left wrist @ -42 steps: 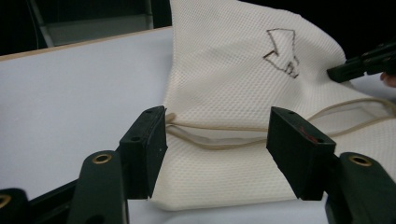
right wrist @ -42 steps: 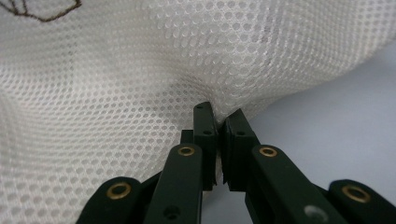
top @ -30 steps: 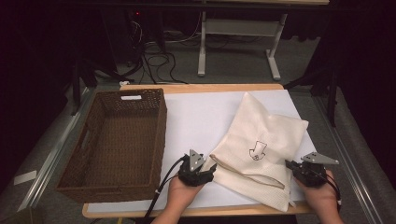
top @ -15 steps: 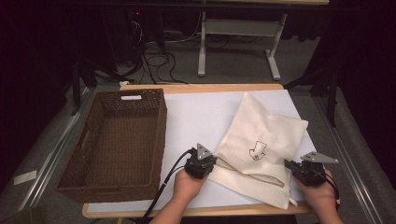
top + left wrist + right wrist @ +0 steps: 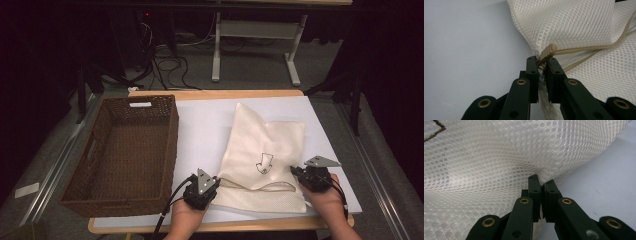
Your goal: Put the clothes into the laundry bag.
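A cream mesh drawstring bag point(image 5: 265, 150) with a small dark arrow print lies on the white table top point(image 5: 200, 125). My left gripper point(image 5: 216, 182) is at the bag's near left edge. In the left gripper view, the left gripper point(image 5: 542, 62) is shut on a fold of mesh point(image 5: 574, 25) beside the tan cord end point(image 5: 549, 50). My right gripper point(image 5: 296, 172) is at the bag's near right edge. The right gripper view shows the right gripper point(image 5: 542, 181) shut on the mesh point(image 5: 499, 157).
A dark brown wicker basket point(image 5: 172, 135) stands on the left half of the table, close to my left hand. A tan cord point(image 5: 265, 186) loops across the bag's near end. Beyond the table there are desk legs and cables on the floor.
My left gripper went right to the bag's edge, closed on it and drew back slightly. My right gripper shifted left. The bag has bunched narrower, and its far corner has swung left.
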